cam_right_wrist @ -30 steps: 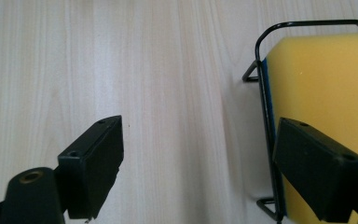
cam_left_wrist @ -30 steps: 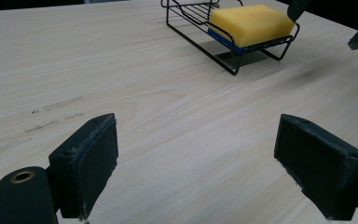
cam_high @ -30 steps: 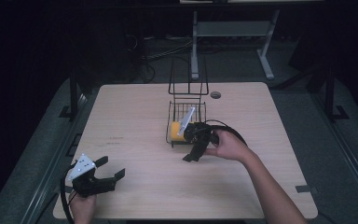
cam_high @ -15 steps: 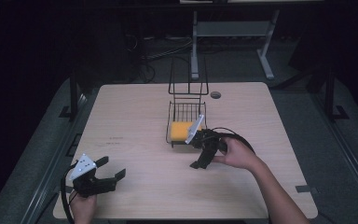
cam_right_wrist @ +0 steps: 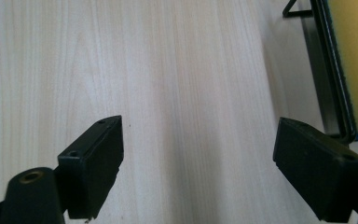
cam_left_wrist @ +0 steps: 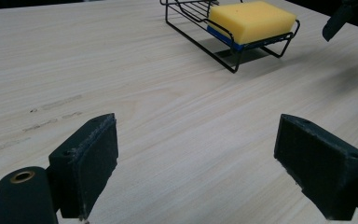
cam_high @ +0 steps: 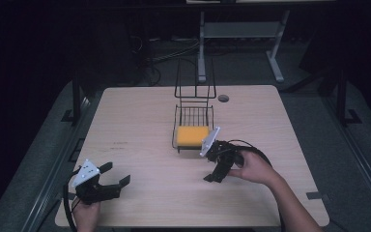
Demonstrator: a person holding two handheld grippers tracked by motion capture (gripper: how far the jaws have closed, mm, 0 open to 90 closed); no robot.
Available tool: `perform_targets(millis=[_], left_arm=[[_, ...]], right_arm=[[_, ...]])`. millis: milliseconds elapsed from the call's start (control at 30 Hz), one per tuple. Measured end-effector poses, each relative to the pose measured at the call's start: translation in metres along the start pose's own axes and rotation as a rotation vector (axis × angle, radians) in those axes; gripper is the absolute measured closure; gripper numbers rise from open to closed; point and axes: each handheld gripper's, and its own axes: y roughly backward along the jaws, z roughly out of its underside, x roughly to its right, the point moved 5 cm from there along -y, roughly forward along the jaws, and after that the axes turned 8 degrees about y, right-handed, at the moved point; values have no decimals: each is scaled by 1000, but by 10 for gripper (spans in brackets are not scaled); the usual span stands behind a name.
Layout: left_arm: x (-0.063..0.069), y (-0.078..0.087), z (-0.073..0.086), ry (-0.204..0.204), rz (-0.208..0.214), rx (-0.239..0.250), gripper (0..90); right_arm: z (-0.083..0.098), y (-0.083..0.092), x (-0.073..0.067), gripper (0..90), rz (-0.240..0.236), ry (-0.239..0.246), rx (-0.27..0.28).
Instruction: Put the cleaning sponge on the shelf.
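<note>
A yellow sponge (cam_high: 192,137) with a blue underside is lying in the near end of a black wire rack (cam_high: 193,114), which is standing around the middle of the light wooden surface (cam_high: 140,116); the rack's tall looped back is rising at its far end. The right gripper (cam_high: 216,170) is sitting just near and right of the rack, held in the person's right hand (cam_high: 251,166) and pointing down toward the wood. Its fingers (cam_right_wrist: 95,165) are spreading wide with nothing between them, hovering over bare wood with the rack's edge at the right of the right gripper view. The left gripper (cam_high: 116,180) is resting at the near left corner, well apart from the rack, gripped by the left hand (cam_high: 86,215). Its fingers (cam_left_wrist: 87,161) are likewise gaping wide and holding nothing, aiming across the wood toward the sponge.
</note>
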Motion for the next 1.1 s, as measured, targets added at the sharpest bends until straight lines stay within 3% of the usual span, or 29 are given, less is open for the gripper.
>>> perform_targets(millis=[733, 900, 1100], left_arm=[[1, 0, 0, -2, -2, 0, 128], [1, 0, 1, -4, -1, -1, 128], [2, -2, 0, -8, 1, -4, 128]], right_arm=[[31, 8, -17, 159, 28, -27, -3], [39, 9, -25, 159, 58, -19, -38], [53, 14, -43, 159, 96, -21, -20]])
